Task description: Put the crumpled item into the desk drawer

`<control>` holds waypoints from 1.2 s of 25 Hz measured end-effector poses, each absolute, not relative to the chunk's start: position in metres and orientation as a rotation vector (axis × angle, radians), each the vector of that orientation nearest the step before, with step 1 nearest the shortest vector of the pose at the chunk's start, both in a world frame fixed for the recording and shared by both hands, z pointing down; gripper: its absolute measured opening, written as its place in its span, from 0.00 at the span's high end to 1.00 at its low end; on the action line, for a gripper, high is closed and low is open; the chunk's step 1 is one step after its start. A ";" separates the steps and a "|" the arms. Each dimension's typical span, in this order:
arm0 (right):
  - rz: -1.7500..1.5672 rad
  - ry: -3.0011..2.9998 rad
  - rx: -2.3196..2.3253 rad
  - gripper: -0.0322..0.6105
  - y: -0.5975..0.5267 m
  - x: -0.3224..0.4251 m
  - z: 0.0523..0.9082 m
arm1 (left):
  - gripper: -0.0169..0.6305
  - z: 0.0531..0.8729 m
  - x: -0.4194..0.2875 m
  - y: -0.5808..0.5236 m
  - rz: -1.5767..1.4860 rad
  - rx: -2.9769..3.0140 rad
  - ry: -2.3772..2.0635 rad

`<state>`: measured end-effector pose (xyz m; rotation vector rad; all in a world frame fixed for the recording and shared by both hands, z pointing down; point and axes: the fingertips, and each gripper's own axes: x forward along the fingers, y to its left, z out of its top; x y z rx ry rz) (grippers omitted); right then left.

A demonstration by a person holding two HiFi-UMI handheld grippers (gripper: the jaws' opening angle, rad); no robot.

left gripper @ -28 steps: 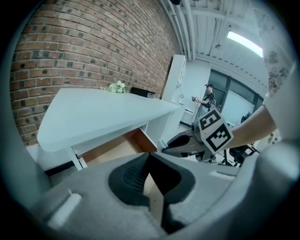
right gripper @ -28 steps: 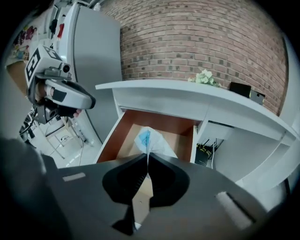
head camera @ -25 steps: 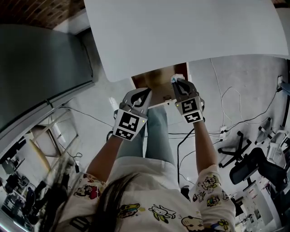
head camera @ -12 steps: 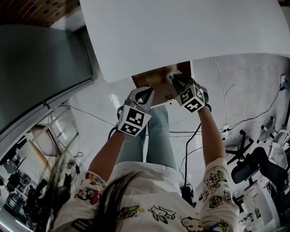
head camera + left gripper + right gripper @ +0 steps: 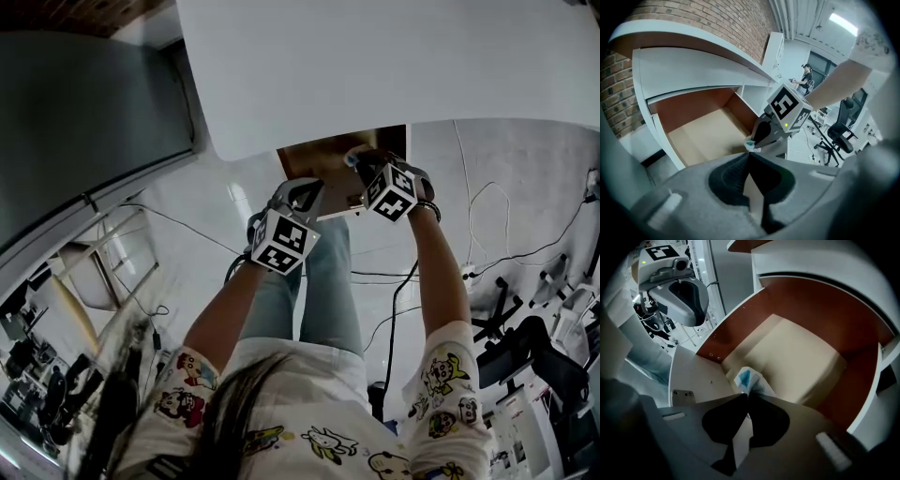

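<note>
The desk drawer (image 5: 314, 166) stands pulled out under the white desk top (image 5: 394, 66), its tan floor (image 5: 797, 355) bare. My right gripper (image 5: 356, 161) is shut on the crumpled item (image 5: 749, 379), a white and blue wad. It holds the wad just above the drawer's front edge, over the near corner. In the left gripper view the wad (image 5: 750, 144) shows at the right gripper's tips, in front of the drawer (image 5: 705, 136). My left gripper (image 5: 302, 194) hangs just outside the drawer front, jaws shut with nothing between them.
The person's legs in jeans (image 5: 323, 281) are directly below the drawer. Cables and a power strip (image 5: 466, 274) lie on the floor at right, near a black office chair (image 5: 525, 347). A grey panel (image 5: 84, 103) stands at left. A brick wall (image 5: 693, 23) backs the desk.
My right gripper has carried the crumpled item forward, from the drawer's front to over its opening. The left gripper has drifted a little to the right, still shut.
</note>
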<state>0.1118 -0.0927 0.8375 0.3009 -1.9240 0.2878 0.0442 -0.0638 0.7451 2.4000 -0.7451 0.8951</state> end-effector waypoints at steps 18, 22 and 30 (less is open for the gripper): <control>0.256 -1.805 0.187 0.91 -0.090 0.111 0.874 | 0.98 0.773 0.051 -0.048 0.945 2.316 -0.738; 0.258 -1.794 0.167 0.89 -0.088 0.109 0.878 | 0.98 0.776 0.049 -0.048 0.946 2.312 -0.738; 0.293 -1.802 0.179 0.79 -0.088 0.107 0.874 | 0.98 0.773 0.046 -0.046 0.935 2.313 -0.742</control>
